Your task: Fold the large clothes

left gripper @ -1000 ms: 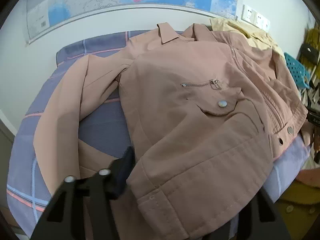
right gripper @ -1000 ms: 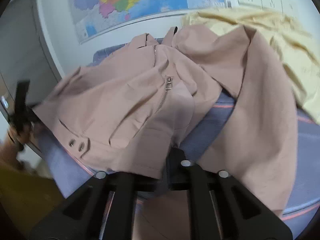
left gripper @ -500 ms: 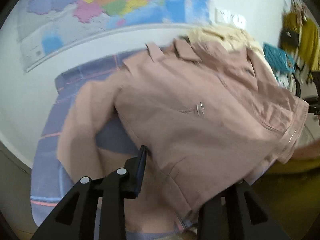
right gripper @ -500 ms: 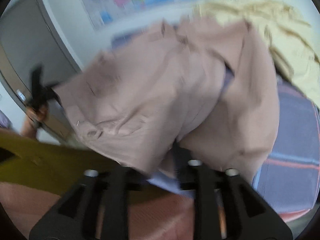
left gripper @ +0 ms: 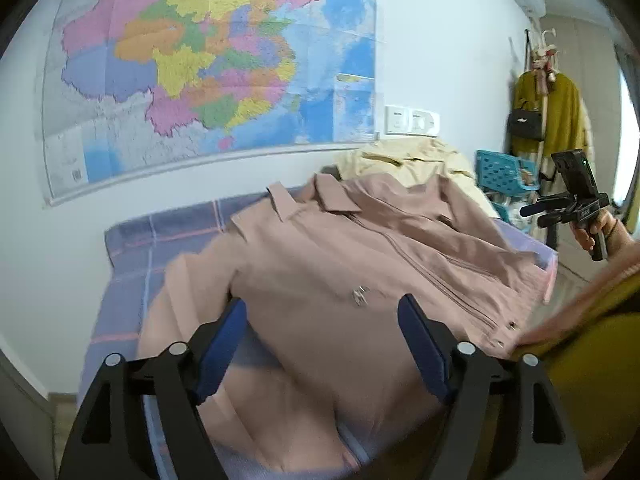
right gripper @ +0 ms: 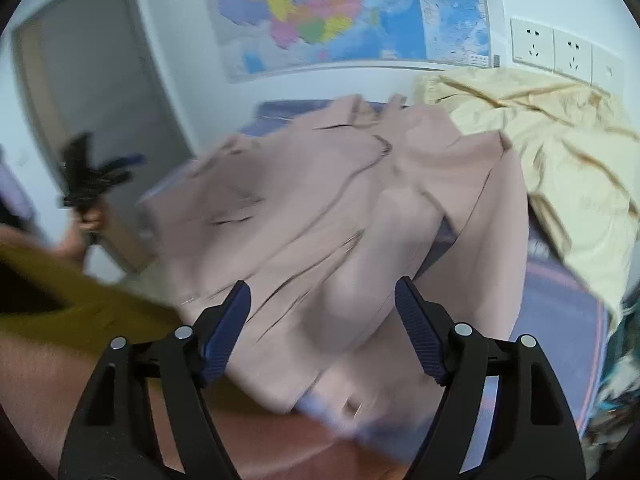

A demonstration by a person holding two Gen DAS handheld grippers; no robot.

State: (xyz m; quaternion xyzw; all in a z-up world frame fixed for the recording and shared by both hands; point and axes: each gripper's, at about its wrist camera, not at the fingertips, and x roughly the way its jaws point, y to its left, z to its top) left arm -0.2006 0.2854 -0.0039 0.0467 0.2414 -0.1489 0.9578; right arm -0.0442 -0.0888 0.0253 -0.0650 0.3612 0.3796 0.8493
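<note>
Pink jacket point(left gripper: 352, 276) lies spread front-up on the bed point(left gripper: 132, 248), which has a purple checked sheet: collar toward the wall edge, hem at the near edge, zipper running down the middle. One sleeve lies along the bed's left side in the left wrist view. Pale yellow garment point(right gripper: 560, 152) is bunched at the far right corner, partly under the jacket's shoulder. Left gripper point(left gripper: 322, 344): jaws wide apart, gripping nothing, above the near edge over the hem. Right gripper point(right gripper: 322, 320): jaws also wide apart, empty, above the jacket's near edge. Map point(left gripper: 200, 80) on the wall behind. Both views are motion-blurred.
</note>
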